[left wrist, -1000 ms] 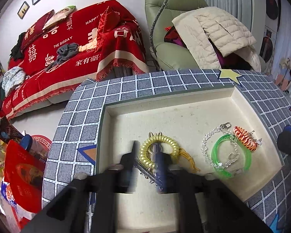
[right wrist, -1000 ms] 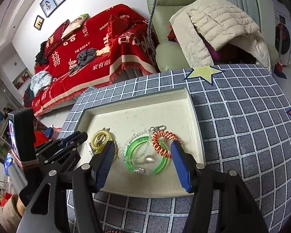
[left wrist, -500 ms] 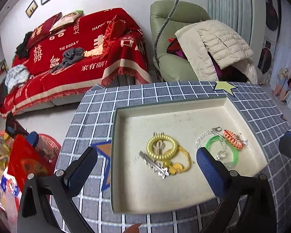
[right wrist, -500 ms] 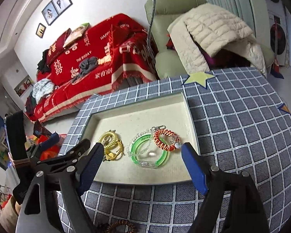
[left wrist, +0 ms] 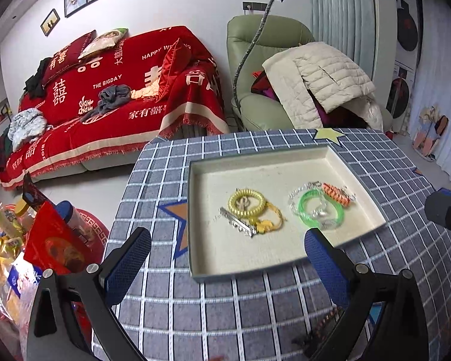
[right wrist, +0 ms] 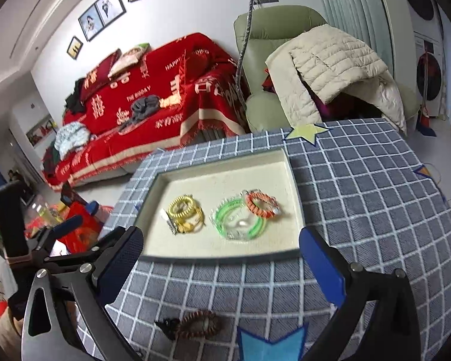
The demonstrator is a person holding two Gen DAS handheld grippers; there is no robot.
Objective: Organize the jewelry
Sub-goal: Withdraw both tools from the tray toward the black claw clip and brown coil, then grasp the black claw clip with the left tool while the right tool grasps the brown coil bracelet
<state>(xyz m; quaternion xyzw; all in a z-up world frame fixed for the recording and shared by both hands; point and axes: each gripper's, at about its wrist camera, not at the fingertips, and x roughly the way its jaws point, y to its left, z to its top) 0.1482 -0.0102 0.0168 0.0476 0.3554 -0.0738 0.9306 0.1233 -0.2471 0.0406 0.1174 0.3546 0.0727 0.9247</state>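
A cream tray (left wrist: 192, 210) (right wrist: 216, 255) sits on the grey checked tablecloth. In it lie a yellow coil bracelet (left wrist: 246, 203) (right wrist: 182, 206), a silver clip (left wrist: 239, 224), a yellow cord charm (left wrist: 267, 224), a green bangle (left wrist: 320, 210) (right wrist: 240, 221), a clear chain (left wrist: 297, 195) and an orange coil bracelet (left wrist: 335, 194) (right wrist: 260, 204). A brown bead bracelet (right wrist: 198, 326) lies on the cloth in front of the tray. My left gripper (left wrist: 227, 234) hovers open before the tray's near rim, holding nothing. My right gripper (right wrist: 221, 236) is back from the tray too, its jaws opening with nothing between them.
The table's left edge drops to a floor crowded with red bags and snack packs (left wrist: 45, 249). A red-covered sofa (left wrist: 120, 96) and a green armchair with a cream jacket (left wrist: 318, 87) stand behind. A blue star patch (right wrist: 267, 343) marks the cloth's front.
The left gripper opened and let go of the silver clip in the tray. Both grippers drew back and up from the tray. The right jaws spread wider.
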